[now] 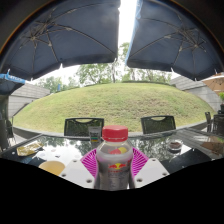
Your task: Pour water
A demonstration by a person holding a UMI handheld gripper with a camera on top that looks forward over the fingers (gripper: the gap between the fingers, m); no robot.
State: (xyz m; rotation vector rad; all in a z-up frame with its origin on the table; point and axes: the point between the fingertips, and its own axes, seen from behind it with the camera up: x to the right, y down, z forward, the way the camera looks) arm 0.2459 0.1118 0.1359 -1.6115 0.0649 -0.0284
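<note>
A clear plastic bottle point(114, 160) with a red cap point(115, 132) and a red and yellow label stands upright between my gripper's point(114, 163) two fingers. The pink pads point(90, 162) press against both sides of the bottle. The gripper is shut on the bottle and holds it over a white outdoor table point(65, 157). The lower part of the bottle is hidden below the fingers.
Two dark chairs point(82, 127) stand at the table's far side. A yellow item point(52, 168) lies on the table to the left, small objects point(175, 146) to the right. Two dark umbrellas point(60, 35) hang overhead. A lawn point(115, 100) and trees lie beyond.
</note>
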